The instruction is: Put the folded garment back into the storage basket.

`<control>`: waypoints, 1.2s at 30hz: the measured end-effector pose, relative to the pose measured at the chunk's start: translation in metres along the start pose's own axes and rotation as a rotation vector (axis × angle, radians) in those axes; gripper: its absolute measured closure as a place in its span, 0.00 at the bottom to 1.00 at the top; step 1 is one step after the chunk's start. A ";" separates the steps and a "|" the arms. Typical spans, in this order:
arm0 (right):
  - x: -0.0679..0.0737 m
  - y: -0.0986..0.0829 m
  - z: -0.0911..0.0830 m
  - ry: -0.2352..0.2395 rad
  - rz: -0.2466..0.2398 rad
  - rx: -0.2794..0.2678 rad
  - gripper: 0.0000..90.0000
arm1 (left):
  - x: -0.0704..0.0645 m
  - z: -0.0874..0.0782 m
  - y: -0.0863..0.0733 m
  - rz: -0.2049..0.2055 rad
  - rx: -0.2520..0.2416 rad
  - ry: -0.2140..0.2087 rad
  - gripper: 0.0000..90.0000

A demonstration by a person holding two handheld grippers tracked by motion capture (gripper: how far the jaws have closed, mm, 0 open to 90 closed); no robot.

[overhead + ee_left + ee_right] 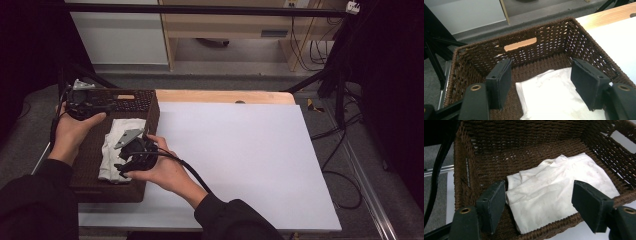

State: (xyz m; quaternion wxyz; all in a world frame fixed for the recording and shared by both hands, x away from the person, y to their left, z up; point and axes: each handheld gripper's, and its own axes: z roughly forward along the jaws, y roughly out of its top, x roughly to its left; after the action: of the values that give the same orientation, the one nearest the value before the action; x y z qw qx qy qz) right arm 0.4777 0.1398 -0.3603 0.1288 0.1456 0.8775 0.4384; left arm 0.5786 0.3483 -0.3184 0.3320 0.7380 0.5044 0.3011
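The folded white cloth (pixel 554 195) lies on the floor of the brown wicker basket (pixel 464 170), which sits at the left edge of the white table (pixel 240 160). My right gripper (pixel 539 205) hangs over the basket's rim with jaws spread wide, the cloth below them and untouched as far as I can judge. My left gripper (pixel 541 82) hovers inside the far end, jaws also wide and empty. So nothing is grasped yet: closing on the cloth and lifting it out are still ahead.
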 end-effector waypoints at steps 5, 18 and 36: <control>-0.002 0.000 -0.002 0.005 0.009 -0.003 0.29 | -0.002 0.000 0.000 -0.001 -0.003 -0.004 0.35; -0.008 -0.002 -0.004 -0.002 0.069 -0.003 0.20 | -0.006 0.004 -0.003 -0.009 0.018 0.012 0.24; -0.020 -0.013 -0.014 -0.033 0.114 -0.010 0.15 | -0.026 -0.001 -0.006 -0.016 0.001 -0.008 0.15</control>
State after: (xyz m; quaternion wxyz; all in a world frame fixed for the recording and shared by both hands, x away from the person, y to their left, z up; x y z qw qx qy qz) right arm 0.4892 0.1149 -0.3602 0.1186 0.2020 0.8633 0.4471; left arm 0.5669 0.3259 -0.3254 0.3361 0.7354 0.5090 0.2952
